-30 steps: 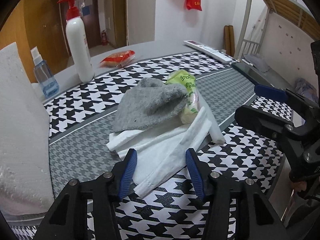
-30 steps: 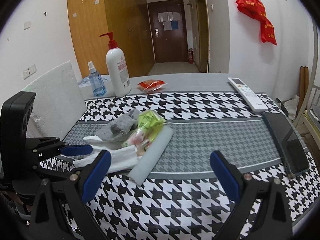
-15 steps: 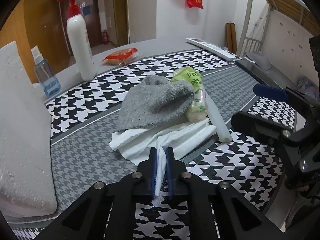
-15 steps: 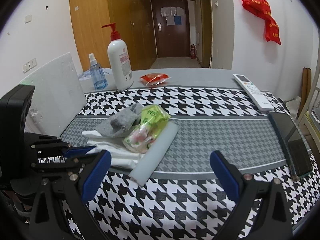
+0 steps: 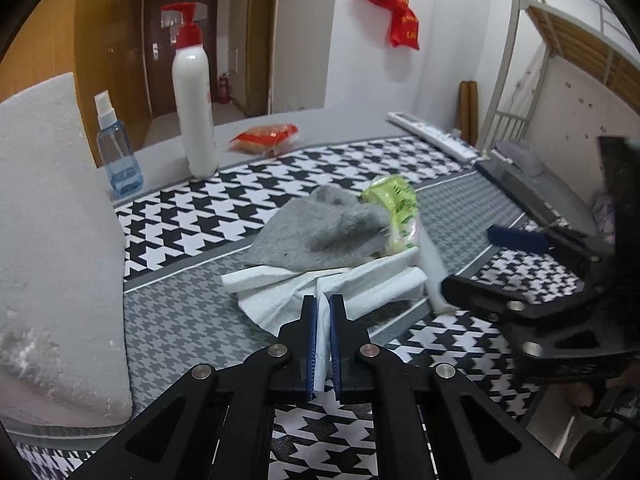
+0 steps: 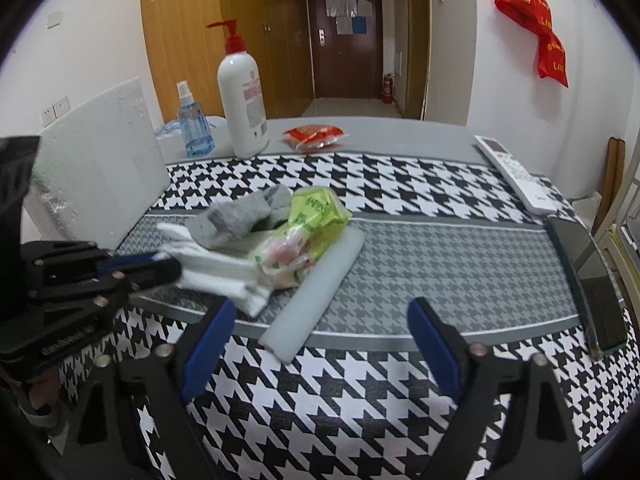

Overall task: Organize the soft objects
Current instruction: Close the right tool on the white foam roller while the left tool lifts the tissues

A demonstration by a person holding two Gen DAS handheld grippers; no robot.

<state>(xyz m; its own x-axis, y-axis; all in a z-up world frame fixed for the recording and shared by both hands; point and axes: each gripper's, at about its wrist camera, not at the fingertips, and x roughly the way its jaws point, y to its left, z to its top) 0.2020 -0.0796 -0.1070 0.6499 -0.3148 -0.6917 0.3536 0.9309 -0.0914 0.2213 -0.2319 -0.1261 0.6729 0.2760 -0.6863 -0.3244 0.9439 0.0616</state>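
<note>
Black angular hand-held gripper (image 5: 323, 314), blue finger pads (image 5: 311, 344), silver screws, possibly white lettering

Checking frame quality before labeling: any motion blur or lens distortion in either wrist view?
Left wrist view: heavy fisheye bending and dark corner vignette; the white foam strip is smeared, while the left gripper, shut on the white cloth, is sharp. Right wrist view: same distortion; the left gripper looks blurred.
</note>
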